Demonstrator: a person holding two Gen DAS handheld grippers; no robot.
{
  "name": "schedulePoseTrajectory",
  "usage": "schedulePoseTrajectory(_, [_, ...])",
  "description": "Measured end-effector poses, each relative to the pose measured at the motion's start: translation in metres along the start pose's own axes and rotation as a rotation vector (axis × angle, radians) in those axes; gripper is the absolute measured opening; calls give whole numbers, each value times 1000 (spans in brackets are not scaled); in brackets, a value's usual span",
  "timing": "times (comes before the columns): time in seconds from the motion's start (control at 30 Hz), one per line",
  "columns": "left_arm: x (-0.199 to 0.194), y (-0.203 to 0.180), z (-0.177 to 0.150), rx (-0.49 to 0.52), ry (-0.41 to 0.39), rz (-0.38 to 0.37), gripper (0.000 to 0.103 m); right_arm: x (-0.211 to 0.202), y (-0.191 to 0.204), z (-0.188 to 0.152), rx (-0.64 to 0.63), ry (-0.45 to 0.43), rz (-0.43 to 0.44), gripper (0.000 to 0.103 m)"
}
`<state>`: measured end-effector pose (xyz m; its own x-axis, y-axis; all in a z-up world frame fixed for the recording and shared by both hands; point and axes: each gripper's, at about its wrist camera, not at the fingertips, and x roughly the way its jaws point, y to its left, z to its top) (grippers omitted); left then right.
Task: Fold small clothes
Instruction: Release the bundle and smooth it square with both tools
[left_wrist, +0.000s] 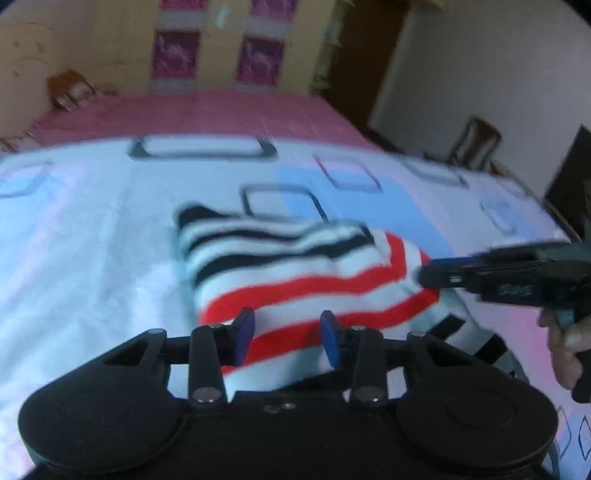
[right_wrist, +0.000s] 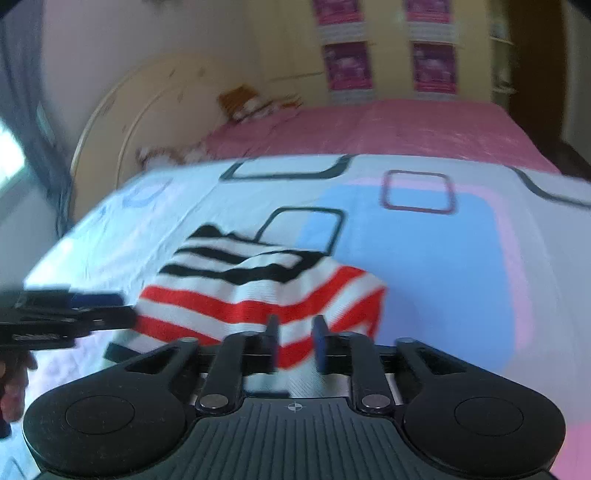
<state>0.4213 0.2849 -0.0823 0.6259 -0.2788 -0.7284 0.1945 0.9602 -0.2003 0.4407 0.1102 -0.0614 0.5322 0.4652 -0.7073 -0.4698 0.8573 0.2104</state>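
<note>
We keep the left gripper (left_wrist: 287, 334) with jaws apart over the near edge of the striped knit garment (left_wrist: 295, 273), which lies folded on the bed sheet (left_wrist: 92, 258). It looks soft and light, so corners are best. Our right gripper (right_wrist: 294, 341) stands narrowly apart, holding nothing.

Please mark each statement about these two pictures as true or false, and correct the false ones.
1. The striped garment has both red and black stripes. True.
2. The garment lies on a wooden floor. False: it lies on a patterned sheet on a bed.
3. The left gripper has its fingers apart. True.
4. The sheet is plain white. False: it has blue and pink areas with dark outlined rectangles.
5. The right gripper points at the garment. True.
</note>
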Motion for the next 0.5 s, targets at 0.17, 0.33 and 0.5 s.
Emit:
schedulePoseTrajectory(0.17, [10, 6, -9, -26, 3, -20, 39, 32, -7, -13, -42, 80, -70, 9])
schedulePoseTrajectory(0.33, [-23, -10, -20, 44, -28, -30, 29, -2, 6, -16, -90, 44, -57, 9])
schedulePoseTrajectory(0.5, [-60, -24, -49, -1, -41, -65, 27, -47, 23, -46, -160, 43, 16, 9])
